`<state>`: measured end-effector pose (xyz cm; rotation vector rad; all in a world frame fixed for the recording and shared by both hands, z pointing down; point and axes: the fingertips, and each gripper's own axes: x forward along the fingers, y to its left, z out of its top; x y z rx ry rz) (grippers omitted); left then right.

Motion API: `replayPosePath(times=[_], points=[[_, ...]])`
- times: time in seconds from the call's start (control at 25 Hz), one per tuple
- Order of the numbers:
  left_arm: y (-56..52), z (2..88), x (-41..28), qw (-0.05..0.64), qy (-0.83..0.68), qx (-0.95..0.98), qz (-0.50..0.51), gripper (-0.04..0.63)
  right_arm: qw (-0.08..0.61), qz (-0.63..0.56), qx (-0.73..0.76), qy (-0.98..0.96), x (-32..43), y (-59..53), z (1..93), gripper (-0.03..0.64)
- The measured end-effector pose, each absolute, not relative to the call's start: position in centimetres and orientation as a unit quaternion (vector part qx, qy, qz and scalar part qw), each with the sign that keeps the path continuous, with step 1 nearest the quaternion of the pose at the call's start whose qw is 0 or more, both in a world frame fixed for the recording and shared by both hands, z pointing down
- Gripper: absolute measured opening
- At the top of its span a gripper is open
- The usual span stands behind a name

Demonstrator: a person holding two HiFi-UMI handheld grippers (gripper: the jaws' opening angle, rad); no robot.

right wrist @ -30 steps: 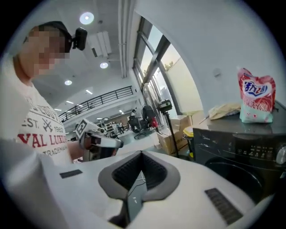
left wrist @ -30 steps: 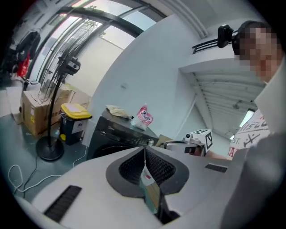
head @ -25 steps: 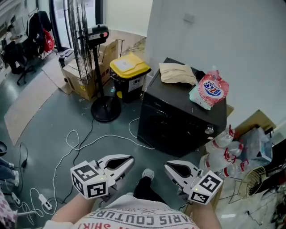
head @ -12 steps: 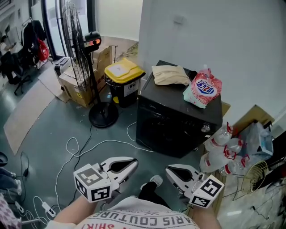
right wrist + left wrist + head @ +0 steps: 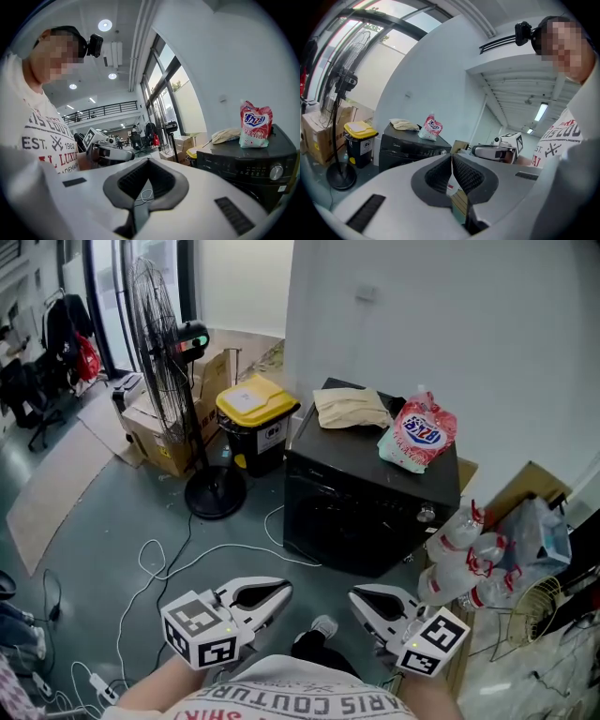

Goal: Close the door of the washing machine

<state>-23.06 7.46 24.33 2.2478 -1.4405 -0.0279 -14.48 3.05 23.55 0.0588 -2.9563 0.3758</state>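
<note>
Head view finding: the left gripper (image 5: 279, 591) and right gripper (image 5: 356, 595) are held low and close to the person's body, side by side. Both point toward the far side of the scene, where the washing machine (image 5: 370, 512) stands.

Each gripper's own view shows its jaws brought together, tips meeting, with nothing between them. Neither gripper touches anything. Jaws held together would suit pushing on a panel better than gripping one; that is a judgement only.

The machine is a black cabinet against the far wall, well apart from both grippers. Its door (image 5: 342, 521) is on the front face, to the left of the control knob (image 5: 427, 514). No panel is seen swung out into the room, so the door appears to lie flush with the front — as the task sentence wants it. The front is dark, so the latch cannot be confirmed.

- A red-and-white pouch (image 5: 418, 437) and a folded beige cloth (image 5: 350, 409) sit on the machine's top, away from the front — neither obstructs the door.
- A yellow-lidded bin (image 5: 253, 418) stands just left of the machine, with a standing fan (image 5: 164, 352) further left.
- White cables (image 5: 159, 549) trail over the floor near the fan's base.
- Plastic bottles (image 5: 459, 559) are heaped at the machine's right.
</note>
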Motion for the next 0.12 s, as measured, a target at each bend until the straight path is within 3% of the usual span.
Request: replayPosePath(times=[0.12], points=[[7.29, 23.98, -23.15, 0.229, -0.524, 0.820, -0.008, 0.032, 0.077, 0.126, 0.023, -0.989, -14.59, 2.98, 23.27, 0.020]])
